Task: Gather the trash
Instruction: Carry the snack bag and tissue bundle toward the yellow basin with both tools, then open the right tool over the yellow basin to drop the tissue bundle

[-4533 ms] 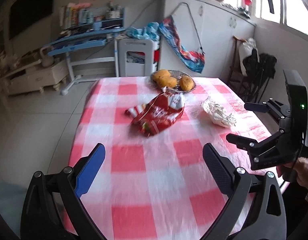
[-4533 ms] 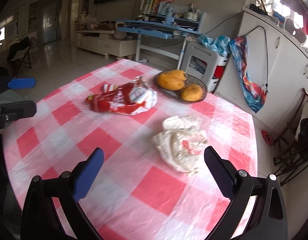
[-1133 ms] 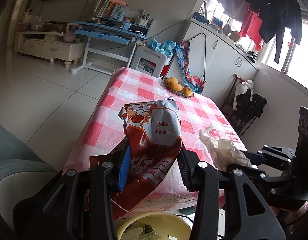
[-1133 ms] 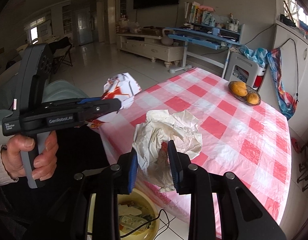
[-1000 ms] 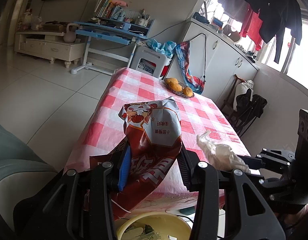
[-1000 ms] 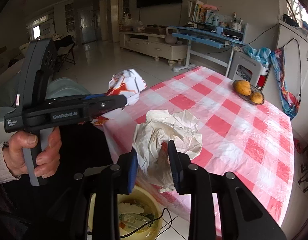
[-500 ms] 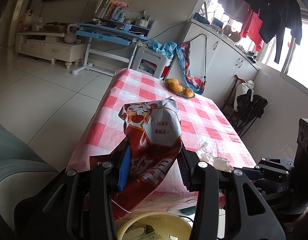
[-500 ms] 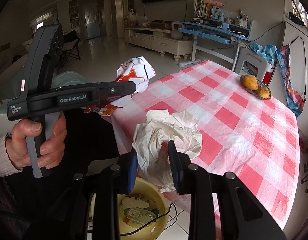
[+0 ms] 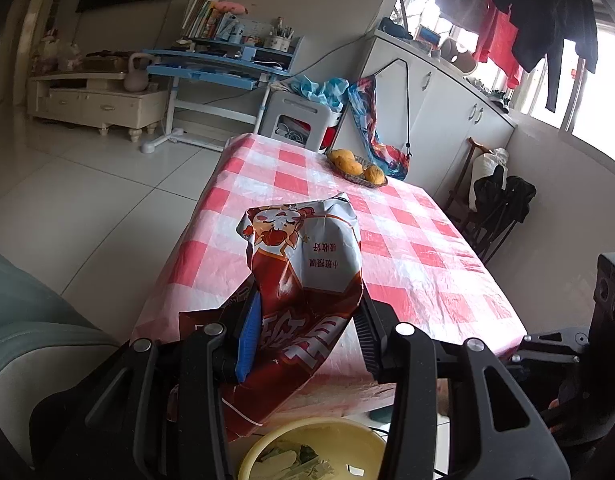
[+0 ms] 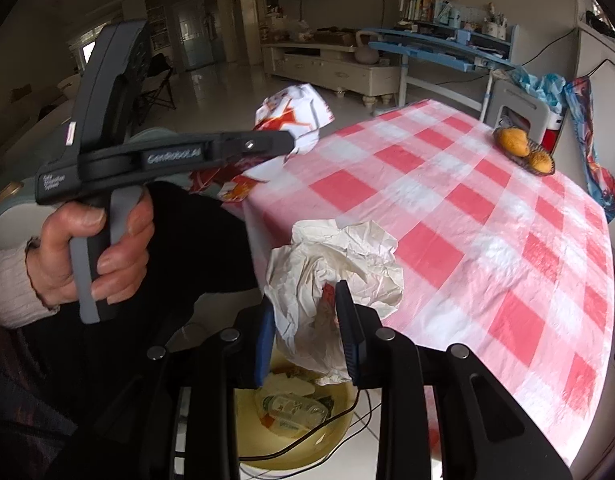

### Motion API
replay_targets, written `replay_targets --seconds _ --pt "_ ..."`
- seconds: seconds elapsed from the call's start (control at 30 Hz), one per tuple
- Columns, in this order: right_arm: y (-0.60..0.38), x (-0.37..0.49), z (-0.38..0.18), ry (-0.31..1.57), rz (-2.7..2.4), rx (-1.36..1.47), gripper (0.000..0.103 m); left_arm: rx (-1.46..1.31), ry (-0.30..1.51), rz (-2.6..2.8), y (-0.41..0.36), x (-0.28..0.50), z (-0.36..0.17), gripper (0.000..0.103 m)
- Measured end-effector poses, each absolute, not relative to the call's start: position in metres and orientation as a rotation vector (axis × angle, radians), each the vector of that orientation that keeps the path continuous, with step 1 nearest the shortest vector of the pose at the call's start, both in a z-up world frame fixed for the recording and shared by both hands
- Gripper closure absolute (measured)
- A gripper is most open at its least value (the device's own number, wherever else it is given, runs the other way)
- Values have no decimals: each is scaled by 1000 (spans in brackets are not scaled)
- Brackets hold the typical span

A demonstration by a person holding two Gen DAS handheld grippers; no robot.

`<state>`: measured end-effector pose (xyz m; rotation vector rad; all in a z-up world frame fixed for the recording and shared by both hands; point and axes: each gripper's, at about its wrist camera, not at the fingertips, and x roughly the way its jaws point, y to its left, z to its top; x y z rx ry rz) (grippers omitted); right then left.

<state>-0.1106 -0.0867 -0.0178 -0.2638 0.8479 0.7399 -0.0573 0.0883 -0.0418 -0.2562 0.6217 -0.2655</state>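
Left wrist view: your left gripper (image 9: pixel 305 332) is clenched on the red snack bag (image 9: pixel 307 276), held off the table's near edge (image 9: pixel 347 384). The yellow bin (image 9: pixel 319 454) sits at 6 o'clock, directly below.

Right wrist view: your right gripper (image 10: pixel 307 332) is grasping the crumpled white paper (image 10: pixel 331 276) above that bin (image 10: pixel 295 412). A cable (image 10: pixel 307 436) crosses the rim.

Judgement: disposal step in hand. Next, release over the opening. Room is tight at 9 o'clock, where your left hand (image 10: pixel 87 256) is.
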Motion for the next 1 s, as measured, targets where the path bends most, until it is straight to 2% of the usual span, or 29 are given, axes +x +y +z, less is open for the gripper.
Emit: replay_targets --seconds 0.53,1.0 --pt "-60 -146 -51 1008 923 -336 72 -237 622 -270 86 -63 -45 62" --pt "-48 -154 -72 1069 967 -359 71 -238 622 -269 83 -64 -45 62"
